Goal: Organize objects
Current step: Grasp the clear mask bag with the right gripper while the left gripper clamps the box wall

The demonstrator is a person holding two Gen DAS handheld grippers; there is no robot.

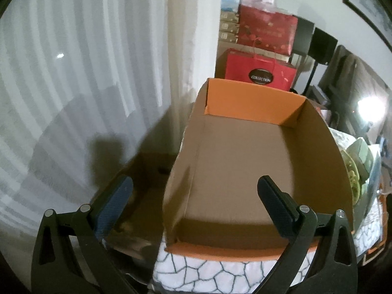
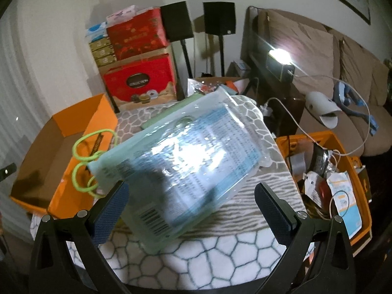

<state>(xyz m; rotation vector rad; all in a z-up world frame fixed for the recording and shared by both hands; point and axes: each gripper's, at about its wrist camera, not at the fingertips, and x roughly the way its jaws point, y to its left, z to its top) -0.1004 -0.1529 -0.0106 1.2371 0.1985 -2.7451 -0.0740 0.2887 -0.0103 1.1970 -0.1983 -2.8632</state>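
Observation:
An empty orange cardboard box (image 1: 245,161) with a brown inside stands on a white blanket with a dark cell pattern (image 1: 210,274). My left gripper (image 1: 193,196) is open just above the box's near left corner, holding nothing. In the right wrist view the same box (image 2: 61,147) is at the left. A shiny clear plastic packet with printed text and a barcode (image 2: 181,164) lies on the blanket (image 2: 220,252), with green loops (image 2: 85,161) at its left end. My right gripper (image 2: 191,203) is open over the packet's near end, fingers well apart from it.
A second orange bin (image 2: 343,178) full of packets and cables stands at the right. Red gift boxes (image 2: 139,83), two black speakers (image 2: 219,20) and a brown sofa (image 2: 330,56) with a bright lamp stand behind. A white curtain (image 1: 73,73) hangs at the left.

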